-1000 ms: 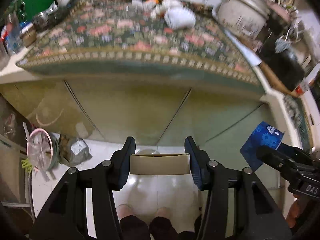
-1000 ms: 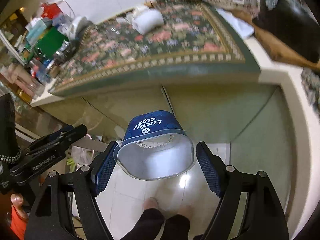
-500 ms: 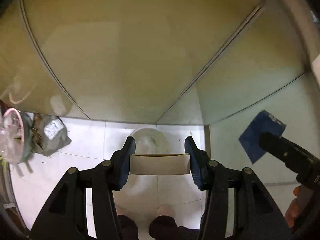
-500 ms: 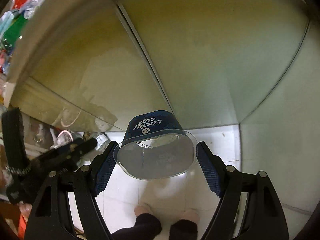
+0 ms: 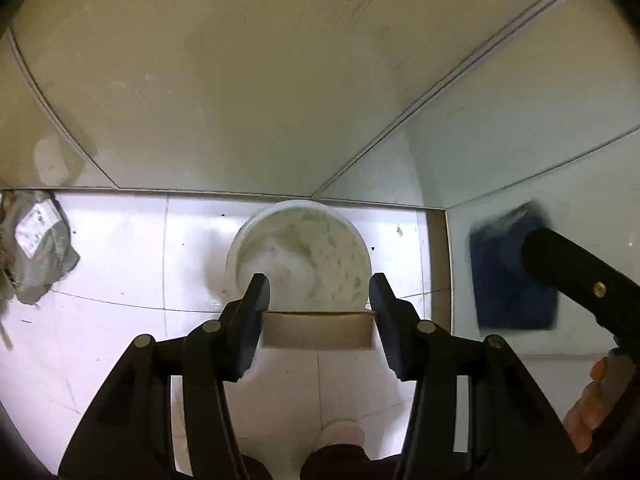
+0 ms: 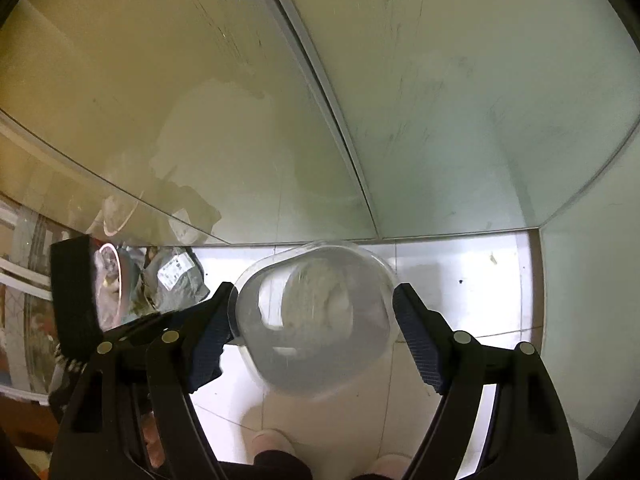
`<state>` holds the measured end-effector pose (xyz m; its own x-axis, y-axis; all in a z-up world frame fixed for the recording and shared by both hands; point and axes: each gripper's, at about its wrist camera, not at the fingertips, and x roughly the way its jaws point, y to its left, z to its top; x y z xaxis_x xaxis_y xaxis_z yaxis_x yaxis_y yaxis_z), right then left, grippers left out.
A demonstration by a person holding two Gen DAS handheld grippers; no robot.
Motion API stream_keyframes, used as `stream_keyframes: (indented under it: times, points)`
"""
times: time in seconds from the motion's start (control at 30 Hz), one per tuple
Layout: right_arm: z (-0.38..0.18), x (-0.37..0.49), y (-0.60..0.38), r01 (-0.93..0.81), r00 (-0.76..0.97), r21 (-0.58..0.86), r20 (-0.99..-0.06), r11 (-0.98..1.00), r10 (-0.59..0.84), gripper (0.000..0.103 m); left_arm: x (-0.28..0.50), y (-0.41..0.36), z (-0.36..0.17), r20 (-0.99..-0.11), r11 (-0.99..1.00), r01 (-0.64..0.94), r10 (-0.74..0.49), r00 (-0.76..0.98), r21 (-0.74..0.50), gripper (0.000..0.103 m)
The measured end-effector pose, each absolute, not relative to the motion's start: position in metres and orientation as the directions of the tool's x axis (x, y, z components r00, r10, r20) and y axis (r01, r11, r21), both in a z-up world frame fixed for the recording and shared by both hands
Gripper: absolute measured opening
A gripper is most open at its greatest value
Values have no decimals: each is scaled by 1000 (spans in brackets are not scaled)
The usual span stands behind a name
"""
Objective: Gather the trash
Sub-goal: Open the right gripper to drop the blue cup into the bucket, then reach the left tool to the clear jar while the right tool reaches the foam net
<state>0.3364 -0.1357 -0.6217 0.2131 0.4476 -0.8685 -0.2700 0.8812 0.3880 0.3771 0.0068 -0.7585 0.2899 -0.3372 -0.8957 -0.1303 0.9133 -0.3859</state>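
Note:
My left gripper (image 5: pixel 318 300) is shut on a small flat cardboard box (image 5: pixel 318 330), low over the floor. Just beyond the box stands a round white bucket (image 5: pixel 298 256) with a stained inside. To the right in this view, a blurred blue cup (image 5: pixel 514 276) sits against one finger (image 5: pixel 560 268) of the right gripper. In the right wrist view my right gripper (image 6: pixel 314 300) grips that cup (image 6: pixel 316 320) by its clear rim. The cup's mouth faces the camera, and its blue sleeve is hidden from here.
Pale green cabinet doors (image 5: pixel 240 80) rise right behind the bucket. A crumpled grey bag (image 5: pixel 38 248) lies on the white tiles at the left, beside a pink-rimmed bin (image 6: pixel 110 280). The person's feet (image 5: pixel 344 436) stand just below the grippers.
Both grippers have dropped from table height to near the floor, carrying the box and the cup. The bucket now looms large ahead. The cup's blue side no longer shows in the right wrist view.

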Motion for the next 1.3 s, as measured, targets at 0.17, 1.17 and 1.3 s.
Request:
stream_keyframes:
  times: [0.17,1.17,1.3]
  points:
    - [-614,340,-139,-284,224,381,-866,880,448,77,381,4,-756,-893,918,-105,-340,295,-384,57]
    - [-152,284,-159,-301,533,256,-754,919,385,77,304,53,-226,-795,982,-33,-132,591,-188,59]
    - [-120,273,-145,-270,605,214,-720,939,338,77,297,66,-170,-743,982,0,-143,653,-188,62]
